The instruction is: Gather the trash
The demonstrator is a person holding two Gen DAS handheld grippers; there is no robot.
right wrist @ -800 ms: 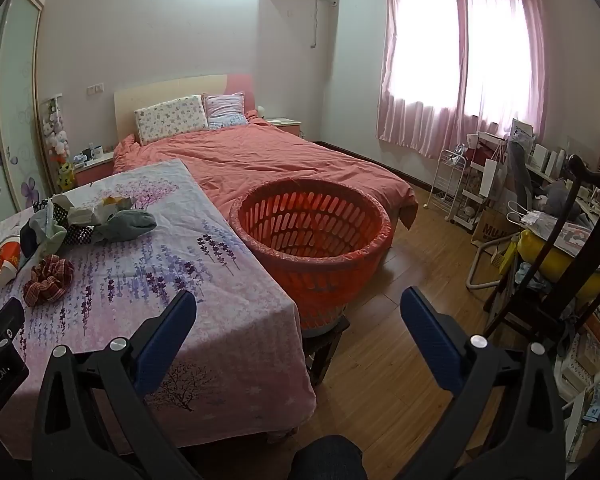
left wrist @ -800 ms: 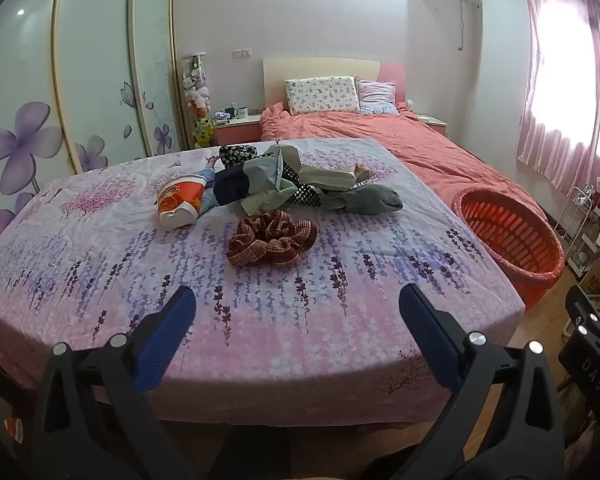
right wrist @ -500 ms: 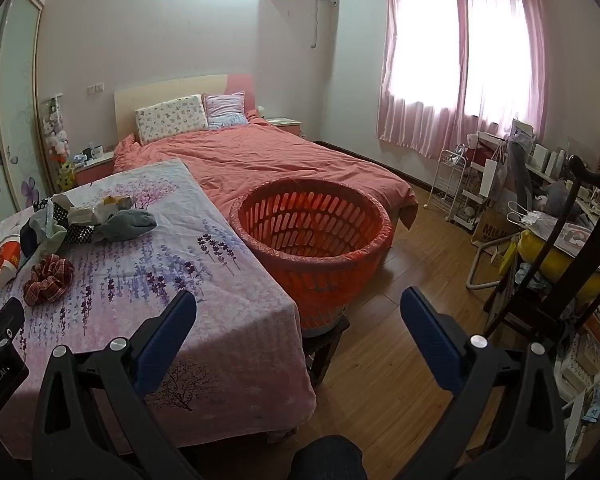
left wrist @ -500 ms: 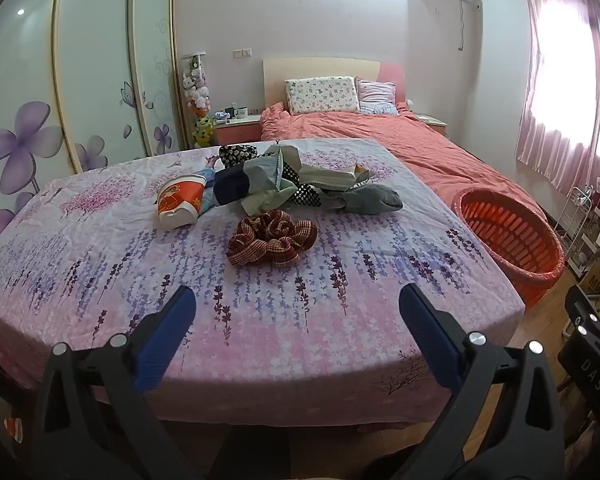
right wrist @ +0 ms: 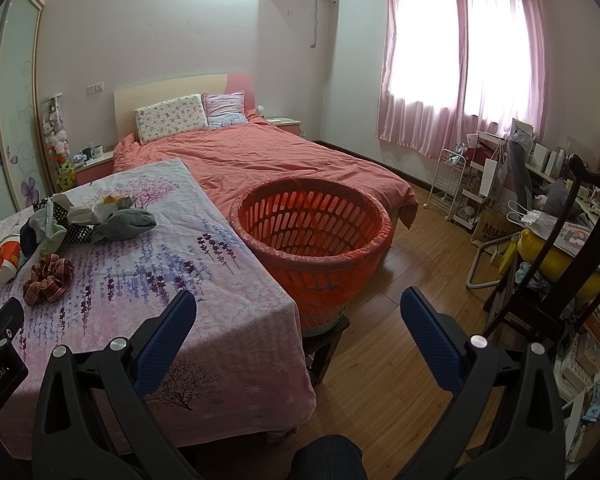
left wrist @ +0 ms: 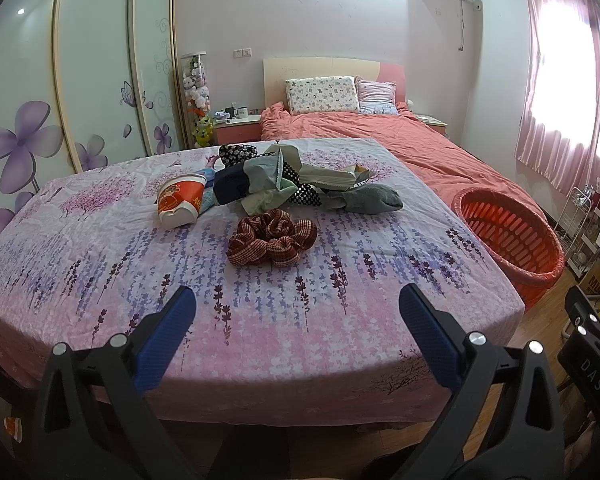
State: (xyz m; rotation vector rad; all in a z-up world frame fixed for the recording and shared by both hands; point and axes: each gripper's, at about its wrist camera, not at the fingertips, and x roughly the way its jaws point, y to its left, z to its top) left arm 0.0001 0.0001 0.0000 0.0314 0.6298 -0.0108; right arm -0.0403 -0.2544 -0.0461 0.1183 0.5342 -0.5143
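Observation:
A table under a lavender floral cloth (left wrist: 260, 320) holds a pile: a red and white paper cup (left wrist: 178, 202) lying on its side, crumpled wrappers and cloth scraps (left wrist: 276, 178), a grey sock (left wrist: 370, 199) and a plaid scrunchie (left wrist: 272, 237). An orange slotted basket (right wrist: 312, 236) stands at the table's right side; it also shows in the left wrist view (left wrist: 508, 236). My left gripper (left wrist: 296, 328) is open and empty over the table's near edge. My right gripper (right wrist: 298, 330) is open and empty, in front of the basket.
A bed with a coral duvet (right wrist: 268, 156) lies behind the table and basket. A wardrobe with flower doors (left wrist: 40, 100) is at the left. A dark wooden chair (right wrist: 572, 264), a wire rack (right wrist: 454, 188) and a cluttered desk stand at the right on wood floor.
The left wrist view has risen very slightly over the table edge. The right view is nearly unchanged. Both grippers stay open.

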